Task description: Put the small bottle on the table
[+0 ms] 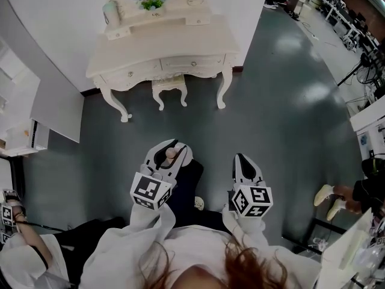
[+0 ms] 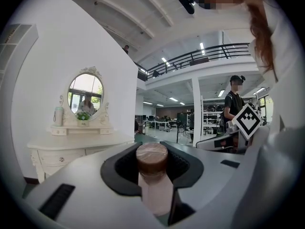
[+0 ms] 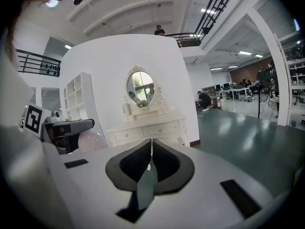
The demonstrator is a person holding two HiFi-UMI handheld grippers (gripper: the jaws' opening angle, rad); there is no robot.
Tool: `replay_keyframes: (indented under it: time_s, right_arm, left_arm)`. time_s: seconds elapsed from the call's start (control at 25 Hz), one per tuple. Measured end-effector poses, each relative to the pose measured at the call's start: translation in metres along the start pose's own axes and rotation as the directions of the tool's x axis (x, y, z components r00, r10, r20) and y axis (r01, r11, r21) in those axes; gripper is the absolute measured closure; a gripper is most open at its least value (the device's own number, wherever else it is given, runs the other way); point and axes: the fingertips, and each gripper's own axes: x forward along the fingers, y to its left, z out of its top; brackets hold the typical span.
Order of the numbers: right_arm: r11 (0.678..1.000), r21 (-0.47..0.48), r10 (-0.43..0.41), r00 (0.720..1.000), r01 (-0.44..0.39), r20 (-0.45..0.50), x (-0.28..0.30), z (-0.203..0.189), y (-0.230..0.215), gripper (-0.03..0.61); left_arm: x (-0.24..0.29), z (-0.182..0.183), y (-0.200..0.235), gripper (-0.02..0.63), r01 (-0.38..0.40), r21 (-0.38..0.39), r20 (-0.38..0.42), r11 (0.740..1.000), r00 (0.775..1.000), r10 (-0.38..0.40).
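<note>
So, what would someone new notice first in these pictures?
The white dressing table with its oval mirror stands out first, against the wall at the top of the head view. Lower down, the left gripper is shut on a small bottle with a brown cap, and the right gripper beside it is shut and empty.

No letter, number, brand name or sign can be read in any view. Only black-and-white square patterns are carried on the left marker cube (image 1: 149, 191) of the left gripper (image 1: 170, 155) and on the right marker cube (image 1: 251, 201) of the right gripper (image 1: 243, 161). No characters are formed by them. Any print on the distant shelves and desks is too small to be made out.
</note>
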Motion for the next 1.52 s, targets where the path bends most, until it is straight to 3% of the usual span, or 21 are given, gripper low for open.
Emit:
replay_keyframes:
  time_s: [0.28,0.8,1.52]
  right_arm:
    - [1.0,-0.01,-0.021,1.0,0.021,0.015,0.037,0.018,-0.012,0.543]
    - [0.998,-0.017,-0.052,0.998,0.052,0.042,0.156,0.097,-0.033,0.543]
    - [0.993,0.009,-0.12,0.991,0.12,0.057,0.282,0.141,-0.047,0.543]
  left_arm:
    - [0.041,0.001,0.023,0.489,0.038,-0.003,0.009,0.999,0.999,-0.038]
    - [0.148,0.051,0.112,0.488,0.078,0.03,0.029,0.997,0.996,-0.079]
    - [0.247,0.066,0.221,0.489,0.133,0.049,0.027,0.99,0.991,-0.134]
